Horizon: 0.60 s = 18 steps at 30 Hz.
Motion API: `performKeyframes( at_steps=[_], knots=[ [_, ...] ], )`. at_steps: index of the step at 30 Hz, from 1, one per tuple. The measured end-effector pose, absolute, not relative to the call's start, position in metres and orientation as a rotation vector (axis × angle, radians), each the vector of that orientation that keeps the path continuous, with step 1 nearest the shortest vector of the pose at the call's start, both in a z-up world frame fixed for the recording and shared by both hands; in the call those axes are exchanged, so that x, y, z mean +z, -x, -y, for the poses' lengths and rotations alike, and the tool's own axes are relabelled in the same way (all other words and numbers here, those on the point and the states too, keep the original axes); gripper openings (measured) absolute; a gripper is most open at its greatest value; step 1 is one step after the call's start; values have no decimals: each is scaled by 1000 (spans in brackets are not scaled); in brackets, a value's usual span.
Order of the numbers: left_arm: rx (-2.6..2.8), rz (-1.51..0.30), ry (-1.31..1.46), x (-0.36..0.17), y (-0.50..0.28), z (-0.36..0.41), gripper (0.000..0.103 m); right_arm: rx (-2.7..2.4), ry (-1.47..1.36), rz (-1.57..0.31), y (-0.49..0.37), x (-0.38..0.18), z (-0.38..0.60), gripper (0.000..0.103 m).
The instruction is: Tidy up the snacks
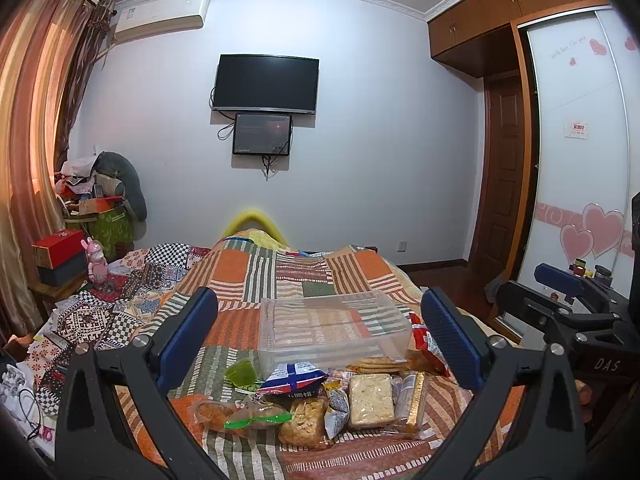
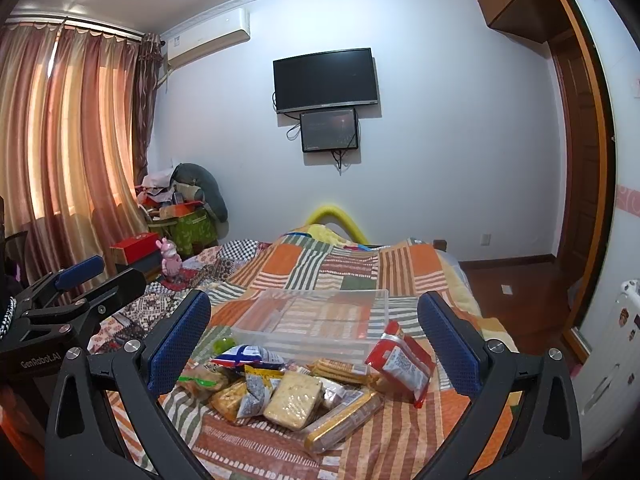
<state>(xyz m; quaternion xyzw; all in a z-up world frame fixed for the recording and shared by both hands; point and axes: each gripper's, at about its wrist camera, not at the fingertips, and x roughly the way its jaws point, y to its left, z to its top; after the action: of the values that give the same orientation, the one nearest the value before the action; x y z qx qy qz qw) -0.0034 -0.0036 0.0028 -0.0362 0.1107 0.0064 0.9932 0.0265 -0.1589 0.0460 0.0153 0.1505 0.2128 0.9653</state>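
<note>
A clear plastic box (image 1: 334, 330) (image 2: 316, 316) lies empty on the patchwork bedspread (image 1: 256, 280) (image 2: 340, 264). In front of it is a heap of snack packets: a blue and white bag (image 1: 294, 378) (image 2: 250, 356), a pale square cracker pack (image 1: 370, 400) (image 2: 294, 400), a red bag (image 1: 426, 344) (image 2: 400, 362), a gold biscuit sleeve (image 2: 344, 420) and a green-banded pack (image 1: 248, 416). My left gripper (image 1: 320, 340) is open and empty, above the heap. My right gripper (image 2: 316, 340) is open and empty, also above the heap. Each gripper shows at the edge of the other's view.
The bed fills the foreground. Boxes, a pink toy (image 1: 96, 264) and piled clutter (image 1: 100, 196) stand at the left by the curtains. A TV (image 1: 266, 84) hangs on the far wall. A wardrobe and door (image 1: 504, 184) are at the right, with wooden floor beside the bed.
</note>
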Motion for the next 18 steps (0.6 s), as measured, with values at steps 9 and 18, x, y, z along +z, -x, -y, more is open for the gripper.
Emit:
performKeyframes(
  at_steps=[9, 18],
  knots=[
    [13, -221, 75, 4, 3, 5, 103, 435, -34, -302, -26, 49, 160, 103],
    [13, -222, 78, 3, 3, 4, 103, 437, -33, -301, -25, 48, 159, 103]
  ],
)
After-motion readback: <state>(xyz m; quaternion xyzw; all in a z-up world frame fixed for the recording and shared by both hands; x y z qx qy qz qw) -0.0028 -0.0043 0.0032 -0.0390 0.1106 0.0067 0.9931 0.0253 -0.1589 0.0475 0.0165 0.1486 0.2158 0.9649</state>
